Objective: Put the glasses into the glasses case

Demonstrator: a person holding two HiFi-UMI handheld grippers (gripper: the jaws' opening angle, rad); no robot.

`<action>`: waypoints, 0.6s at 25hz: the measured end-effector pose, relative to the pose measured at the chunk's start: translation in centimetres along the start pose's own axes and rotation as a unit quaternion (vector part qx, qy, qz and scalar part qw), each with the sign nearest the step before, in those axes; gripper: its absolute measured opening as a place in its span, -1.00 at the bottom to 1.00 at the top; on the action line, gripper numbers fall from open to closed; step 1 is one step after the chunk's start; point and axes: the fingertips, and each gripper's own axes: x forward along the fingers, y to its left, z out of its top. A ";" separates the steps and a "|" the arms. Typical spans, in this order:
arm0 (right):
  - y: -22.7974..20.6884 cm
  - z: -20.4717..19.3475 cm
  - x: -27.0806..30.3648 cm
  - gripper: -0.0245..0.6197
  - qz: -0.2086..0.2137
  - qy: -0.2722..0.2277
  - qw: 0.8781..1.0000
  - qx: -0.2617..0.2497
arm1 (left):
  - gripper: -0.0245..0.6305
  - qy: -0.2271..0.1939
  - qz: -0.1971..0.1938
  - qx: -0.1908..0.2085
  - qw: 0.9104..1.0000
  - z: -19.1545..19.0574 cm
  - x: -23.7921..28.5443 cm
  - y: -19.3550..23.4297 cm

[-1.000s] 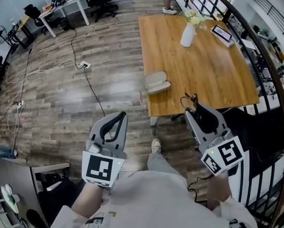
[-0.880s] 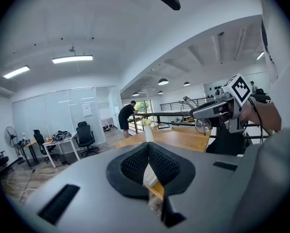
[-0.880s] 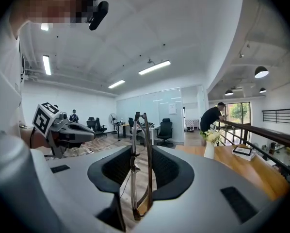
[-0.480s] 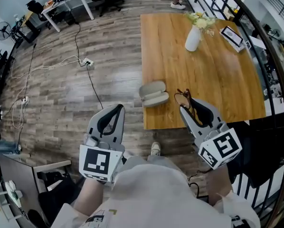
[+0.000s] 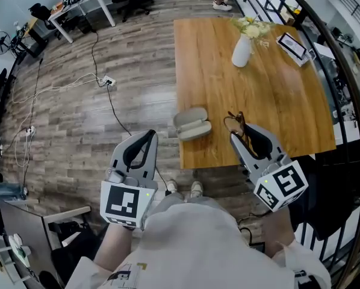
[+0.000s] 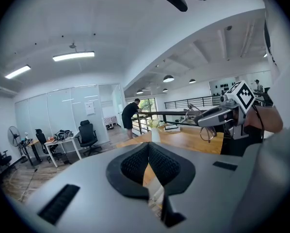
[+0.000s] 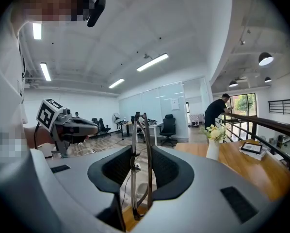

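We judge the task to be at an early stage. The glasses [image 5: 234, 123] are lifted, clamped in our right tool [image 5: 243, 136], but they are not yet in the case [image 5: 191, 124]. The case lies open near the near left corner of the worktop [image 5: 270, 101], right at its left edge, and nothing is in it. What is left is to carry the glasses left to the case, lay them in its open shell and let go; closing the lid may follow. In the right gripper view the frame stands on edge between the two pads, which press on it from both sides, and it reaches out past the tips. From above, the glasses hang over the near edge of the worktop, to the right of the case, near it but apart. Our left tool [image 5: 150, 136] has its jaws together at the tips with nothing between them. It hangs over the floor, left of the case and nearer to us.
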 end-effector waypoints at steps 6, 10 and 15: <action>-0.5 -0.3 0.9 -0.48 -0.001 0.017 0.999 0.041 | -0.87 -0.005 -0.020 0.030 0.999 -1.2 0.9 1.2; -0.5 -1.2 1.9 -0.48 0.000 0.046 0.999 0.021 | -0.87 0.001 -0.024 0.034 0.999 -1.7 1.1 1.5; 0.6 -3.2 5.2 -0.48 0.032 0.121 0.991 -0.050 | -0.87 0.012 -0.028 0.035 0.999 -2.7 1.7 2.5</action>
